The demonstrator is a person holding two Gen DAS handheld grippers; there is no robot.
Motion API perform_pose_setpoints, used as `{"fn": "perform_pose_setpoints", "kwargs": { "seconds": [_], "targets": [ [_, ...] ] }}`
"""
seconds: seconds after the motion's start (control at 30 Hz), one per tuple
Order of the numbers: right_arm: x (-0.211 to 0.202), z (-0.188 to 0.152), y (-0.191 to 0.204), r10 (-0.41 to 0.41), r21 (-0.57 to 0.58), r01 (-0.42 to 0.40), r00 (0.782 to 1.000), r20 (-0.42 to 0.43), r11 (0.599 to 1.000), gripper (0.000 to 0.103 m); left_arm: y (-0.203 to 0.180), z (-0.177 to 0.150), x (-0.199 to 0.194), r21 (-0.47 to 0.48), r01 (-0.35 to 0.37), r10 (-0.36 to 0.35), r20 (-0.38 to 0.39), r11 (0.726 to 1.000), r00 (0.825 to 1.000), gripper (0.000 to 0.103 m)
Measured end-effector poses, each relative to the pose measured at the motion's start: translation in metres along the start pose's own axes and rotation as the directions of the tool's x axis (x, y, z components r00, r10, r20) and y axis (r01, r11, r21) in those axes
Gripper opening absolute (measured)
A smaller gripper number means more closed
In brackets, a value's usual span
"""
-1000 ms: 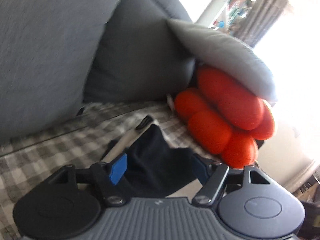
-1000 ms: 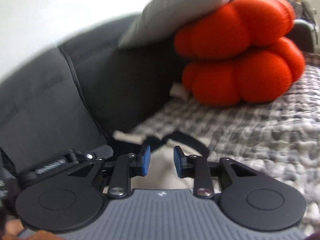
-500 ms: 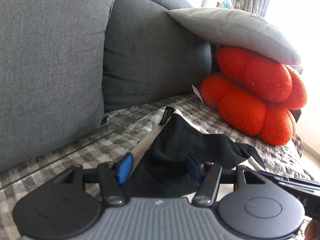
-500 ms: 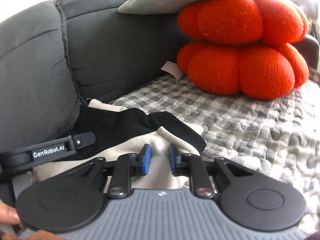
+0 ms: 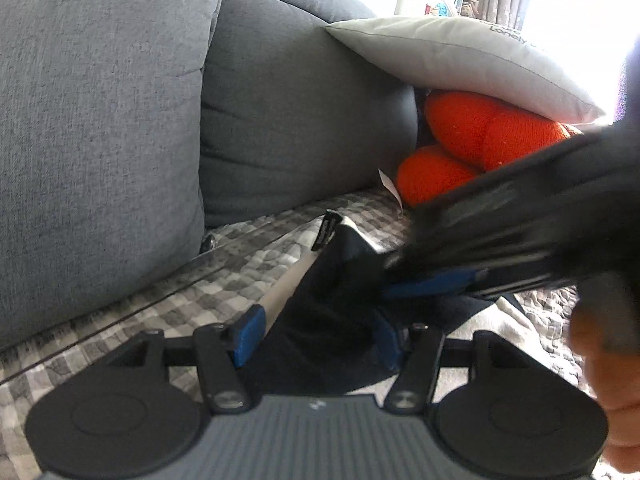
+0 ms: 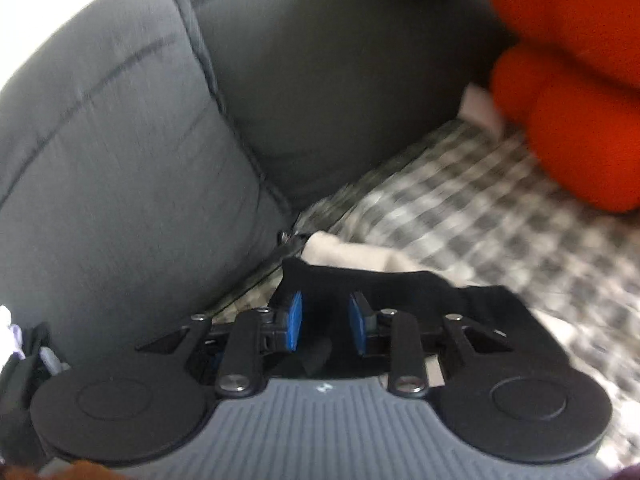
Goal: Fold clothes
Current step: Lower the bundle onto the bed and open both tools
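A black and cream garment (image 5: 328, 304) lies on the checked sofa cover (image 5: 160, 312). In the left wrist view my left gripper (image 5: 320, 340) stands open, with black cloth bunched between its blue pads. My right gripper crosses that view from the right, blurred, its blue pad (image 5: 432, 286) over the black cloth. In the right wrist view my right gripper (image 6: 325, 326) is partly open over the garment's black edge (image 6: 400, 284), with cream cloth (image 6: 348, 254) behind. I cannot tell whether it holds any cloth.
Grey sofa back cushions (image 5: 100, 120) rise right behind the garment. An orange knotted cushion (image 5: 472, 148) under a light grey pillow (image 5: 460, 56) fills the right end of the seat. A hand (image 5: 604, 380) shows at the right edge.
My right gripper has swung left across the garment and into the left wrist view, and its jaws have widened. The left gripper has stayed open over the black cloth.
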State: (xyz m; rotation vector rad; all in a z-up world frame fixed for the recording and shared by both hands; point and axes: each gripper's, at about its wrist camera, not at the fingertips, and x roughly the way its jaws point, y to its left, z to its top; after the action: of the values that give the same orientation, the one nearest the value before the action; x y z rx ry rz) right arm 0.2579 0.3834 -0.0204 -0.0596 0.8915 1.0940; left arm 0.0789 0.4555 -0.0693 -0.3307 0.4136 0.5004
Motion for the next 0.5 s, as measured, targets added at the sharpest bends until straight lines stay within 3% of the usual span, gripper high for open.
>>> {"fn": "perform_pose_setpoints", "kwargs": {
  "seconds": [0.1,0.3,0.33,0.4,0.43,0.5],
  "targets": [
    [0.023,-0.003,0.001,-0.058,-0.045,0.056,0.998,-0.033,0.997,0.021,-0.001,0.0,0.003,0.006,-0.002,0.003,-0.019,1.0,1.0,0.061],
    [0.024,-0.005,0.007,-0.105,-0.063,0.105,0.994,-0.002,0.992,0.02,-0.001,0.0,0.002,0.009,0.006,-0.006,-0.015,1.0,1.0,0.064],
    [0.012,-0.009,0.009,-0.132,-0.067,0.135,0.99,0.042,0.989,0.021,0.0,0.0,0.001,0.007,0.008,-0.008,-0.013,1.0,1.0,0.064],
    [-0.014,-0.017,0.012,-0.192,-0.066,0.204,0.97,0.147,0.977,0.034,0.001,0.001,0.0,-0.003,0.011,-0.011,-0.014,1.0,1.0,0.064],
    [-0.028,-0.021,0.014,-0.221,-0.062,0.238,0.955,0.199,0.969,0.036,0.002,0.001,0.0,-0.011,0.014,-0.014,-0.015,1.0,1.0,0.064],
    [-0.062,-0.038,0.008,-0.221,-0.015,0.234,0.935,0.278,0.972,0.046,0.005,0.002,0.0,-0.036,0.021,-0.022,-0.015,0.999,1.0,0.064]
  ]
}}
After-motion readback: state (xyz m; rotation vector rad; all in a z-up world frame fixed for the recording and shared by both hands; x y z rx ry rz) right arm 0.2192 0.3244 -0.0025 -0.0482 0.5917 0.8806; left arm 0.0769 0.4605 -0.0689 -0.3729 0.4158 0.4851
